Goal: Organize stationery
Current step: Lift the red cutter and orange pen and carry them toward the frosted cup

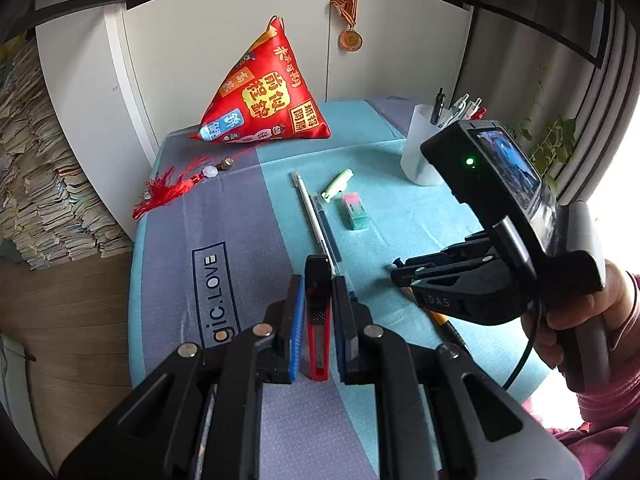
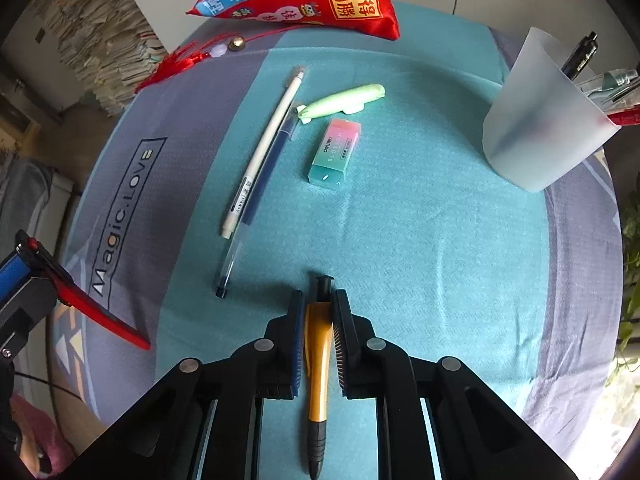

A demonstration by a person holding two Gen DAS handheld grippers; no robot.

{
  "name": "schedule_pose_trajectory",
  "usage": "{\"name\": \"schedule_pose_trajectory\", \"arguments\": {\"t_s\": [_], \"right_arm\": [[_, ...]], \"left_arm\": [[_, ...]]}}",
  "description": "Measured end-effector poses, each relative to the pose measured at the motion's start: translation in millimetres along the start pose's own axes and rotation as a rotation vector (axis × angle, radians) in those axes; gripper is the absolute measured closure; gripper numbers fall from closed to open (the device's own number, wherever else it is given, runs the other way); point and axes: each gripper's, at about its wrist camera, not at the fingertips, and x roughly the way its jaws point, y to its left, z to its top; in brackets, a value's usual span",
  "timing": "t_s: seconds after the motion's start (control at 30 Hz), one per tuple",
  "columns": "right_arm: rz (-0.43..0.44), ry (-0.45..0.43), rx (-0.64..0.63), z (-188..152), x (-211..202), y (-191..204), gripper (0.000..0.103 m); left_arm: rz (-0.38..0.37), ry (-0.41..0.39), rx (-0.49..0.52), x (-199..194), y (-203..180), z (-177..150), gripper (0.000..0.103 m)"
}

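Observation:
My left gripper is shut on a red utility knife, held above the table; the knife also shows in the right wrist view. My right gripper is shut on an orange pen with a black grip, low over the teal cloth. A white pen, a blue gel pen, a green whale-shaped item and a pink-green eraser lie on the cloth. A frosted pen cup with several pens stands at the right.
A red pyramid-shaped pouch with a red tassel sits at the back of the table. A teal and grey cloth covers the table. Stacked papers stand at the left. A plant is at the right.

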Motion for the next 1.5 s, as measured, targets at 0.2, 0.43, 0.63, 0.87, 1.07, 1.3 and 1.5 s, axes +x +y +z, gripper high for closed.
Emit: {"name": "schedule_pose_trajectory", "arguments": {"t_s": [0.2, 0.43, 0.63, 0.87, 1.07, 1.3, 1.5], "right_arm": [[0.066, -0.135, 0.038, -10.2, -48.8, -8.7, 0.089], [0.087, -0.294, 0.091, -23.3, -110.4, -30.0, 0.089], [0.086, -0.394, 0.133, -19.3, -143.7, -44.8, 0.089], [0.064, -0.506, 0.177, -9.1, -185.1, -69.9, 0.089], [0.040, -0.587, 0.216, -3.3, -211.9, -88.2, 0.089], [0.040, -0.636, 0.243, 6.9, -224.3, -110.8, 0.089], [0.033, -0.653, 0.265, 21.9, -224.7, -131.4, 0.089]], "left_arm": [[-0.006, -0.017, 0.011, -4.7, -4.0, 6.1, 0.091], [-0.017, -0.050, 0.045, -10.2, -18.5, 22.1, 0.091], [-0.020, -0.091, 0.097, -17.2, -37.5, 41.9, 0.091], [-0.056, -0.129, 0.119, -23.0, -58.3, 74.2, 0.091], [-0.094, -0.161, 0.121, -23.8, -74.6, 111.7, 0.091], [-0.114, -0.198, 0.150, -18.8, -97.7, 155.3, 0.091], [-0.127, -0.214, 0.193, -3.7, -115.7, 182.1, 0.091]]}}
